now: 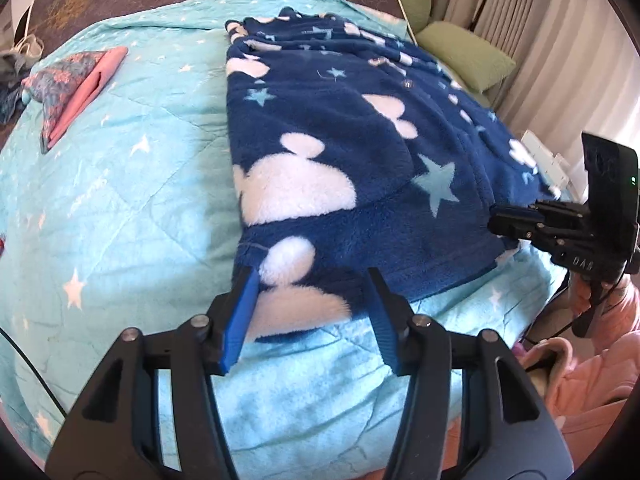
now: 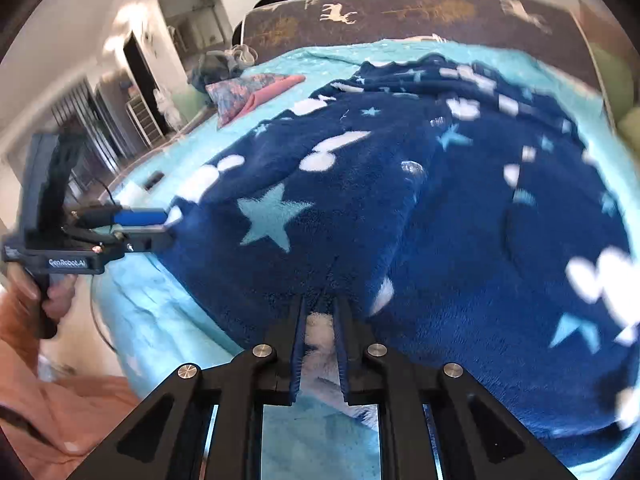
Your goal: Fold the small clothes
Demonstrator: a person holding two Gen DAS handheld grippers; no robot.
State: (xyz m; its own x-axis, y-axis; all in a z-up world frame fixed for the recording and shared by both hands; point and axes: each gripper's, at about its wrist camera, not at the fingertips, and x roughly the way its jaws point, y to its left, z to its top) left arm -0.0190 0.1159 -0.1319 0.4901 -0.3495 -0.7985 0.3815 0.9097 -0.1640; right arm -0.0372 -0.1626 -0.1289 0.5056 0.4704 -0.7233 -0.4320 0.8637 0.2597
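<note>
Garment (image 1: 360, 152) in dark blue fleece lies spread on the bed (image 1: 120, 200), not yet folded. Your right tool (image 2: 320, 312) is clamped on its near hem; your left tool (image 1: 312, 284) stands apart around the other near corner. One folded piece (image 1: 76, 84) already waits aside.

Both wrist cameras look steeply down from close over the bed's (image 1: 120, 208) near edge, sharing the navy fleece garment (image 1: 340, 128); each sees the other's tongs.
</note>
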